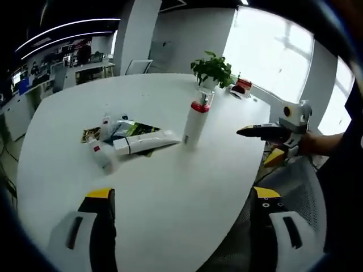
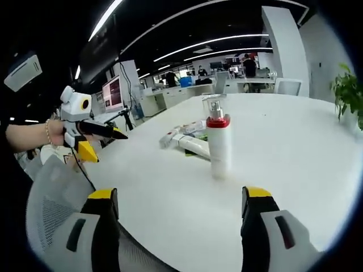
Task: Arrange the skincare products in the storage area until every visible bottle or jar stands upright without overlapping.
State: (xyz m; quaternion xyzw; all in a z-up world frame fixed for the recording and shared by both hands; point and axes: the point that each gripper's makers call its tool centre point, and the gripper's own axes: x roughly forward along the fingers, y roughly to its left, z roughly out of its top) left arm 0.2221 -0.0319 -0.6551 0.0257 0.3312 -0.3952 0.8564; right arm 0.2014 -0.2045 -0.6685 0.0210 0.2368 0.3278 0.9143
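White round table point(image 1: 170, 192), open-plan office behind. I list, left to right: heap of toppled tubes point(image 1: 127, 141); upright red-collared pump bottle point(image 1: 197, 120); potted plant point(image 1: 212, 71). Left gripper point(image 1: 184, 204) spread, empty. Right gripper point(image 2: 178, 207) spread, empty.

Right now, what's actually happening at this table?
A person holds a gripper in each hand over a white table. Both grippers are open and hold nothing. The right gripper hovers at the table's edge beside an upright white pump bottle with a red collar. The left gripper hangs off the table's other side. Several tubes and small bottles lie flat in an overlapping pile, so the arranging is unfinished. A potted plant stands further back.
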